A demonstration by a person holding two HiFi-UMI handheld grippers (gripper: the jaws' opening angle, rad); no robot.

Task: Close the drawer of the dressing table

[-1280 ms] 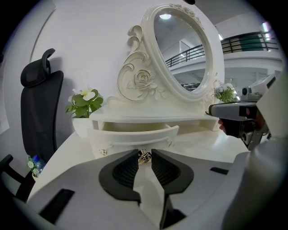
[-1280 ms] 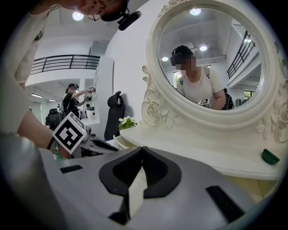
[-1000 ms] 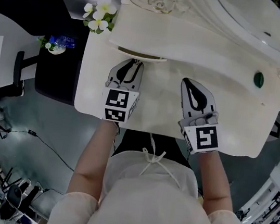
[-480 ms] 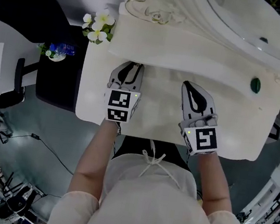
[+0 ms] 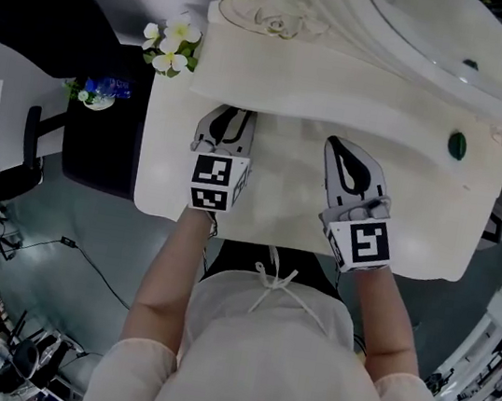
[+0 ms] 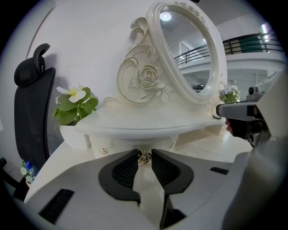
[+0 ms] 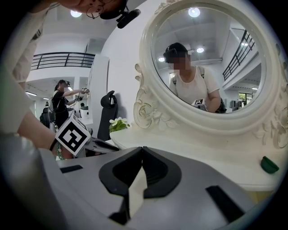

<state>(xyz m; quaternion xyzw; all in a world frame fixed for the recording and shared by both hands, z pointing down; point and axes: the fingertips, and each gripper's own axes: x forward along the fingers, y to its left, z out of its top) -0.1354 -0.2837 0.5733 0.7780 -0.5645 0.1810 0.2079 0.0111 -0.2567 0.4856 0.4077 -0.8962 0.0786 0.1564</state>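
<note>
Head view: the left gripper and right gripper lie over the dressing table top, near its front edge. Left gripper view: the jaws pinch the gold knob of the drawer, which sits in under the shelf. Right gripper view: the jaws are pressed together, facing the mirror.

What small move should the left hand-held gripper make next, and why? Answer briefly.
Probably open the left hand-held gripper and let go: its jaws pinch the small gold knob, and the cream drawer front already looks pushed in under the cream shelf.
</note>
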